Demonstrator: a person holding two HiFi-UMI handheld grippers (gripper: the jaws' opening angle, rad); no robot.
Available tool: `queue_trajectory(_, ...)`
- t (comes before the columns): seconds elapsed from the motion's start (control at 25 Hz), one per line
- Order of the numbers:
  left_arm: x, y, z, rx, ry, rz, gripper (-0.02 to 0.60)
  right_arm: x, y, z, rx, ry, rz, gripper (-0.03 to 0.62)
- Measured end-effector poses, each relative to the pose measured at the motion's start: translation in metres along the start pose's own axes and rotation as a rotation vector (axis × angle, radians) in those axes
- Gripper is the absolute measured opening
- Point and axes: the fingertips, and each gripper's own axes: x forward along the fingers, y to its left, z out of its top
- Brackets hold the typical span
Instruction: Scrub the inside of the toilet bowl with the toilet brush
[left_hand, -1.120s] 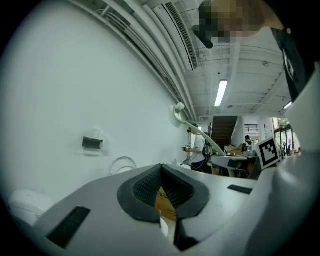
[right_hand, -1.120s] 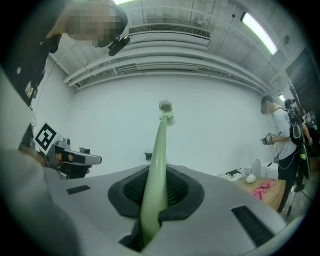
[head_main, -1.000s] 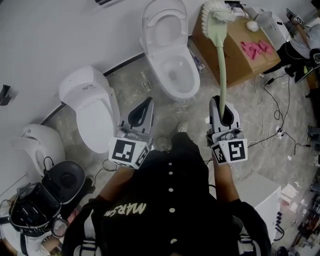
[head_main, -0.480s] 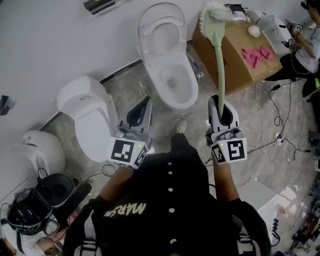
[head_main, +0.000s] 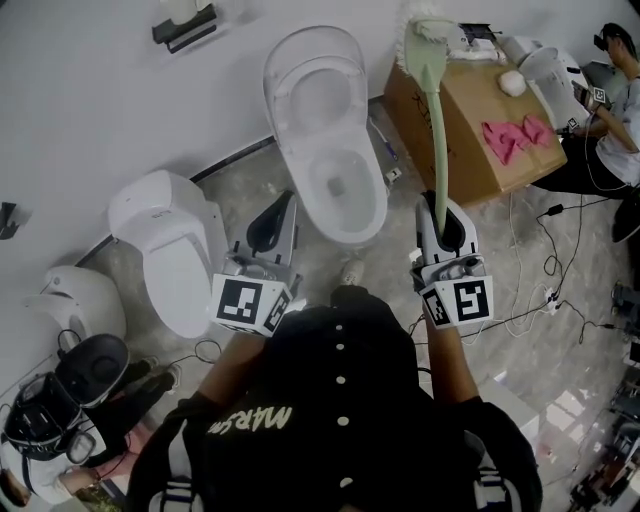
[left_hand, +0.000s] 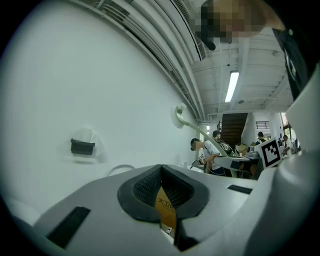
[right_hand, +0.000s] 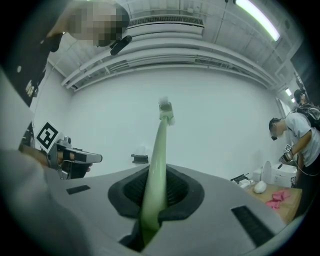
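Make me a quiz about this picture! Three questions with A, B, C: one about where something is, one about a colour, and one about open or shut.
1. Where is the bristly end of the toilet brush?
A) in a bucket
B) up in the air
C) lying on the floor

2. What colour is the brush's handle?
A) pale green
B) red
C) black

3. How is the lid of the middle toilet?
A) up
B) shut
C) broken off

Answers:
1 is B. The right tongs are shut on the handle, and the right gripper view shows the bristles raised high against the wall.
2 is A. The handle looks light green in both the head view and the right gripper view.
3 is A. The lid leans back, so you can see into the bowl.
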Motion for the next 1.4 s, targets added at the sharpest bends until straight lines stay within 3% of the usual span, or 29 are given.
queue_trajectory(0.44,0.09,0.001,0.007,0.0,-0.016,0.056,0.026,0.053,-0.079,-0.004,-0.009,-0.004,0.055,0.046)
queue_trajectory(0.76,0.125,0.007,0.008,0.001,-0.009,0.101,0.026,0.079,-0.114,-0.007,-0.005,-0.002,0.076,0.046)
queue_trajectory(1.4,0.157,0.044,0.003,-0.014,0.036,0.036,0.026,0.129,-0.105,-0.031,-0.001,0.068,0.058,0.046)
